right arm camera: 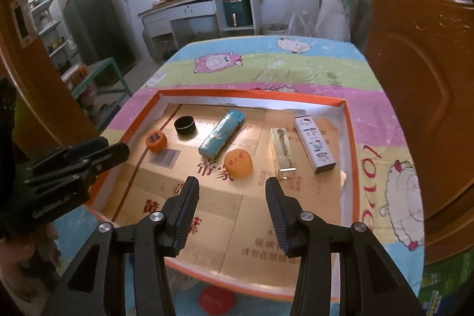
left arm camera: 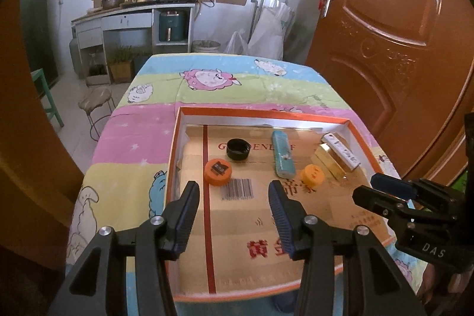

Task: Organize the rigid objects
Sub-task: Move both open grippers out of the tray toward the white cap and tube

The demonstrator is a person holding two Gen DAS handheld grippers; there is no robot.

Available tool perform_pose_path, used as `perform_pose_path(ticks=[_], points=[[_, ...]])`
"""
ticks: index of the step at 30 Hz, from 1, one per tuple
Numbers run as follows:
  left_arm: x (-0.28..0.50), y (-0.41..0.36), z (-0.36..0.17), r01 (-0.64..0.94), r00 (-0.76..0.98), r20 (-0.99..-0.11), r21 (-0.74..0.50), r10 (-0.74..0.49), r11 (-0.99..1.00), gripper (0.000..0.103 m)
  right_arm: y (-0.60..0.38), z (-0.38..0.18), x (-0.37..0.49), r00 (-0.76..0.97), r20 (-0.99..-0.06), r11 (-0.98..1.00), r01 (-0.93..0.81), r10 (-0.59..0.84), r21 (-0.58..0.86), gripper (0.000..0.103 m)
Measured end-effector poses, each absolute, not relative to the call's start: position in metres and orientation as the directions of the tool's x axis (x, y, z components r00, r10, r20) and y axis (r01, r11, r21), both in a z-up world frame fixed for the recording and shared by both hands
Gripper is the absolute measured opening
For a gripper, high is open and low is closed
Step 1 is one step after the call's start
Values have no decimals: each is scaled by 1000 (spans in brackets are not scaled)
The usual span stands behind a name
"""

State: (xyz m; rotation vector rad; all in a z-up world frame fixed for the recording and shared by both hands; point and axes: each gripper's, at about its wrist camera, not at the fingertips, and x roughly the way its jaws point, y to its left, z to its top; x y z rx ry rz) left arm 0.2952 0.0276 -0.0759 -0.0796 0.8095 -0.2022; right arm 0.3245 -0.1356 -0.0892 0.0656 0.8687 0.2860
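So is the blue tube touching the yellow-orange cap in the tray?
Apart. The right wrist view shows bare cardboard between the blue tube and the yellow-orange cap; the left wrist view shows a narrower gap there as well.

Two empty grippers over the orange-rimmed tray [left arm camera: 360, 125]

Left gripper [left arm camera: 234, 191] hangs open at six o'clock; right gripper [left arm camera: 373, 187] enters from three. Black cap [left arm camera: 237, 149], orange cap [left arm camera: 217, 171], blue case [left arm camera: 283, 153], yellow cap [left arm camera: 312, 174] lie apart inside.

Orange-rimmed tray [left arm camera: 360, 135], tan printed cardboard floor. Black cap [left arm camera: 237, 149], two orange caps [left arm camera: 217, 171] (one with a black label), light-blue patterned box [right arm camera: 221, 134], white cartoon-print box [right arm camera: 315, 145]. Pastel striped sheep-pattern tablecloth [right arm camera: 266, 70].
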Motion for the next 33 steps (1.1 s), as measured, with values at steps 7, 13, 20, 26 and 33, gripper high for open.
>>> perform_pose_path(ticks=[7,13,20,26,33], points=[[269,29,-62,156,691,-690,-147,-214,977,48,-141,-73,295,637,-726,965,-203,258,166,48],[246,34,-51,153,707,-675,-145,-211,977,48,-145,-62,271,656,-714,969,-192,247,158,48],[221,39,-41,157,727,-654,-140,-210,978,48,-145,-50,242,677,-699,972,-186,233,144,48],[201,42,-38,163,733,-645,-140,-215,977,48,-142,-50,213,678,-696,971,-196,237,140,48],[174,43,-45,175,730,-647,-137,-222,975,48,-130,-80,166,599,-733,941,-285,322,181,48]])
